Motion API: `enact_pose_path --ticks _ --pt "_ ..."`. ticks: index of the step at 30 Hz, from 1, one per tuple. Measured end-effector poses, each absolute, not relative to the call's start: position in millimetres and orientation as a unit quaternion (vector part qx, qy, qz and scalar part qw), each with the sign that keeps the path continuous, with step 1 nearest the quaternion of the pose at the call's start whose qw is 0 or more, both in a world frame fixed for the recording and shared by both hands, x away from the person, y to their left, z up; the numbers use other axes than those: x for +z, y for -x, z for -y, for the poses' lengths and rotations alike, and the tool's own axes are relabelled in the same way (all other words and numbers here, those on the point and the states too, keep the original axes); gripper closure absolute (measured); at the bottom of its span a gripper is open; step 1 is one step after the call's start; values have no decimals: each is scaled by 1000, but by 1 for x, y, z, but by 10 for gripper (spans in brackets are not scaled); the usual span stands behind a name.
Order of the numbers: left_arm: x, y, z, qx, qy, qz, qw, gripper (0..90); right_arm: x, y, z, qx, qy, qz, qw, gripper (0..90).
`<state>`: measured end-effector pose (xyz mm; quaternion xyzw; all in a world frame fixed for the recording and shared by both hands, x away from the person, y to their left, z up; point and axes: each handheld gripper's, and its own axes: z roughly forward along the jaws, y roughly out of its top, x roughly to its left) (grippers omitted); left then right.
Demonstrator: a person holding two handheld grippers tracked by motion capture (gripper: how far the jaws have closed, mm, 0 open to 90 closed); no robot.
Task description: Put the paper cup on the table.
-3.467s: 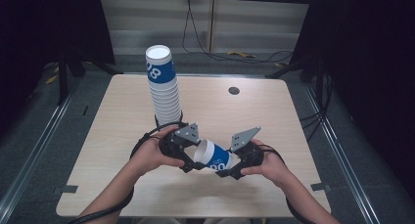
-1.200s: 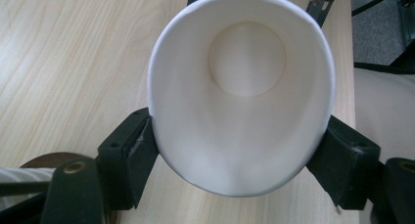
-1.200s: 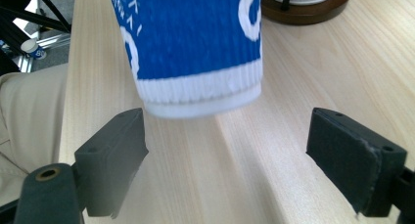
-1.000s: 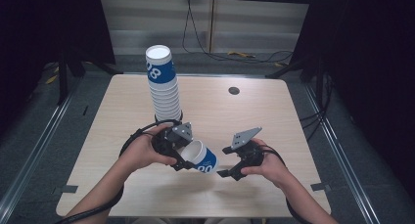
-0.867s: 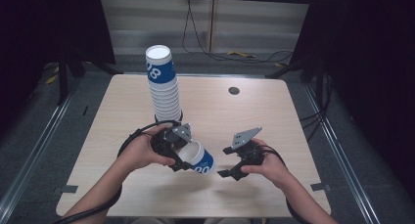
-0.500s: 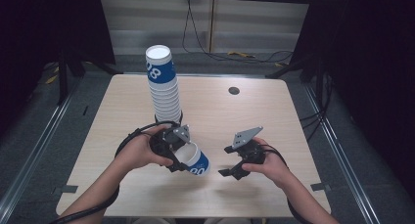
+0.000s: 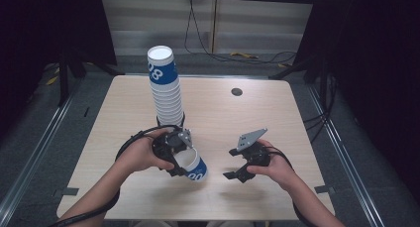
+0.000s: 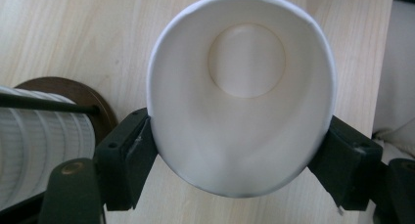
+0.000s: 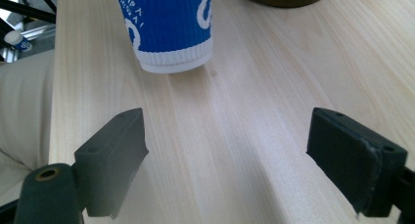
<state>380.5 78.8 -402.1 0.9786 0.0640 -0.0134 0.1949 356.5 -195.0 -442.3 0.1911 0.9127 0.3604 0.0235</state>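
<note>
Light wood table (image 7: 277, 123), rounded corners. Cup stack (image 7: 166, 88) stands upright on a dark round base (image 7: 171, 122) at left of centre, top cup blue and white. Small dark round disc (image 7: 236, 91) toward the far right part, well apart from the stack. Near edge: bare wood.

Bright, even overhead light on the table (image 7: 247, 118), dark surroundings, soft shadows, close-ups slightly blurred.

cup (image 7: 192, 163): blue-and-white paper | tilted, rim squeezed oval | near table's front edge
</note>
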Motion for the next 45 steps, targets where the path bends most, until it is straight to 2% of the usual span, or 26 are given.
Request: enact_pose_path --ticks 4,9,14,21,33,45 --pt "-404 -380 -77 -12 -983 -69 171 229 -444 -356 194 355 -193 -914 21 139" --pt "-407 -381 -75 -23 -981 -84 172 213 -447 -355 193 349 -190 -917 22 139" --pt "-407 -378 -71 -8 -984 -57 168 187 -447 -355 194 347 -193 -918 20 139" --pt "-409 -375 -64 10 -983 -37 182 168 -447 -354 195 347 -193 -918 26 139" --pt "-424 -372 -58 -3 -981 -40 191 169 -449 -352 199 349 -195 -916 26 139" --pt "-427 -372 -83 -9 -970 -74 233 172 -454 -350 203 356 -207 -911 26 139"
